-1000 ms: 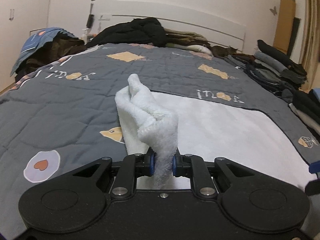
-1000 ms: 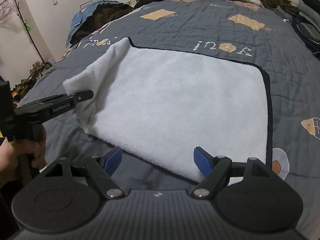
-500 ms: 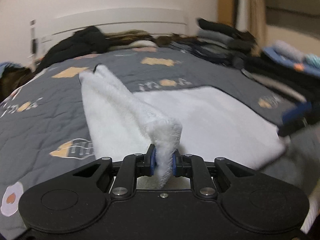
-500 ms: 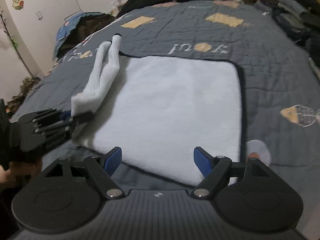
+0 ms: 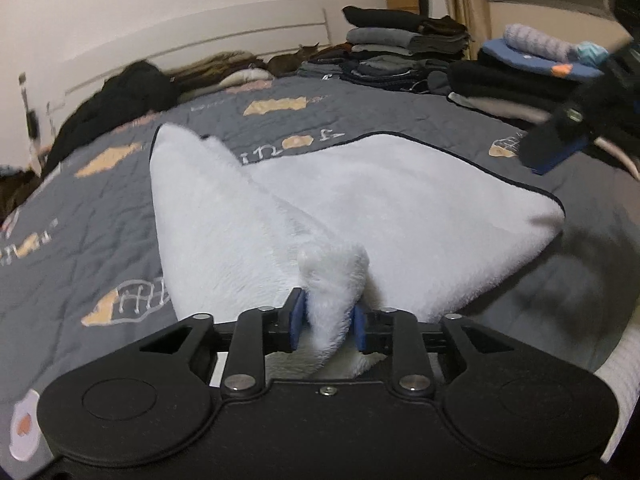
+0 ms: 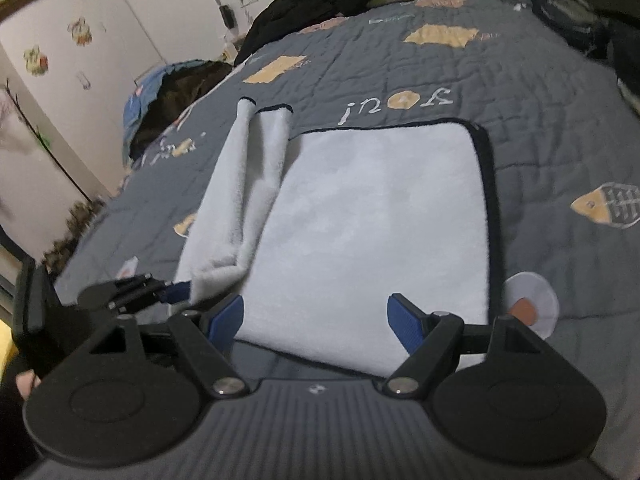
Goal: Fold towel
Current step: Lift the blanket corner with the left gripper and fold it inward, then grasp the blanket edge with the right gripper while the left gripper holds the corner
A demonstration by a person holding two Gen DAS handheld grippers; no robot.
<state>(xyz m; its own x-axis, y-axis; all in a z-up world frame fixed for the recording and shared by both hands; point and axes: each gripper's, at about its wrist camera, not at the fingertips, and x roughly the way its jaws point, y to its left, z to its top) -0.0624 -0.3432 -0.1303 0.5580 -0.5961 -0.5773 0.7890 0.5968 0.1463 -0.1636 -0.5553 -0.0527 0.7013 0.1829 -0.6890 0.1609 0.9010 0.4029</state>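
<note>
Towel lengthwise toward headboard

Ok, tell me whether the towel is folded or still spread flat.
Partly folded: the white towel lies mostly flat on the bed, its left edge turned over, a bunched corner between the left gripper as it opens.

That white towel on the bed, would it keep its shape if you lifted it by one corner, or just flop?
Probably flop: the towel sags in a soft ridge from the corner between the left gripper, whose jaws are opening. It looks plush and light, since a pinch raises that edge. Its fluffy pile likely grips the quilt rather than sliding.
</note>
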